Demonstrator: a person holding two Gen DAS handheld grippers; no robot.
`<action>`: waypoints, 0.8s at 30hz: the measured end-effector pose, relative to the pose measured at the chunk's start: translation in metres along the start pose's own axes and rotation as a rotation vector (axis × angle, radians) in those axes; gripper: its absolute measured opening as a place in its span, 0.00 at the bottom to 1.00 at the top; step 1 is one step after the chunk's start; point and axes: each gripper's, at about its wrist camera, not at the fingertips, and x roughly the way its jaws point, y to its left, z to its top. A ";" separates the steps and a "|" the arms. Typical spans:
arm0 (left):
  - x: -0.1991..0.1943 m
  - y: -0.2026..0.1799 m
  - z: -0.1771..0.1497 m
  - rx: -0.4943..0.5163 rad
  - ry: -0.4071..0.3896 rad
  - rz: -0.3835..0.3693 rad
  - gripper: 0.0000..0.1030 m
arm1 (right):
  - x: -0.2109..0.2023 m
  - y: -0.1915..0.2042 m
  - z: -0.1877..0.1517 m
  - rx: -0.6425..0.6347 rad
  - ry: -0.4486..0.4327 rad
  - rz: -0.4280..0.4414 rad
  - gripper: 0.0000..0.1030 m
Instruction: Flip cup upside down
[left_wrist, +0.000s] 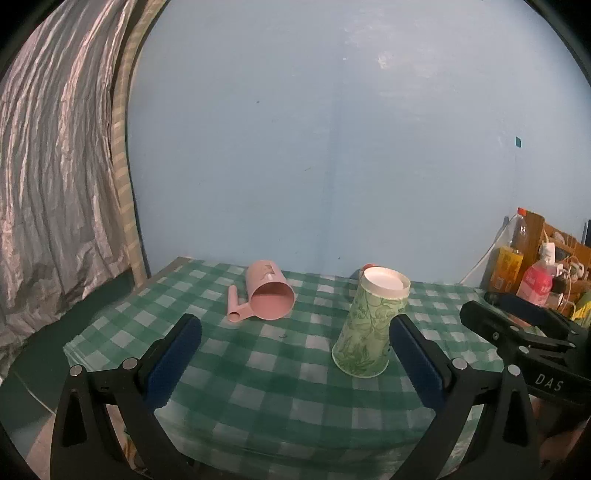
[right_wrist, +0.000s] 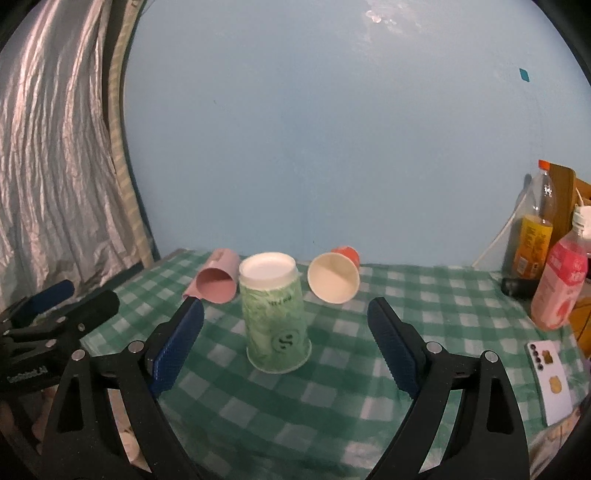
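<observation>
A green patterned paper cup (left_wrist: 370, 321) (right_wrist: 275, 312) stands upside down on the green checked tablecloth (left_wrist: 258, 376) (right_wrist: 332, 406), white base up. A pink plastic mug (left_wrist: 269, 295) (right_wrist: 217, 280) lies on its side at the back left, mouth toward me. An orange paper cup (right_wrist: 335, 277) lies on its side at the back, mostly hidden behind the green cup in the left wrist view (left_wrist: 367, 266). My left gripper (left_wrist: 295, 358) is open and empty, its right finger close beside the green cup. My right gripper (right_wrist: 286, 343) is open and empty, the green cup between its fingers' lines, just beyond the tips.
Bottles (right_wrist: 530, 240) (right_wrist: 559, 284) and a wooden rack (left_wrist: 554, 243) stand at the right edge. A phone (right_wrist: 552, 380) lies at the right front of the table. A blue wall is behind; a silver curtain (left_wrist: 48, 166) hangs at left.
</observation>
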 end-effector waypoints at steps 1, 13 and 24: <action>0.000 0.000 0.000 0.000 -0.001 0.000 1.00 | -0.001 -0.001 -0.001 0.002 0.004 -0.002 0.87; -0.001 -0.001 0.000 -0.004 0.010 -0.008 1.00 | 0.002 -0.002 -0.004 0.001 0.042 -0.015 0.87; -0.001 0.001 0.001 -0.007 0.011 0.003 1.00 | 0.009 -0.003 -0.007 0.013 0.077 -0.010 0.87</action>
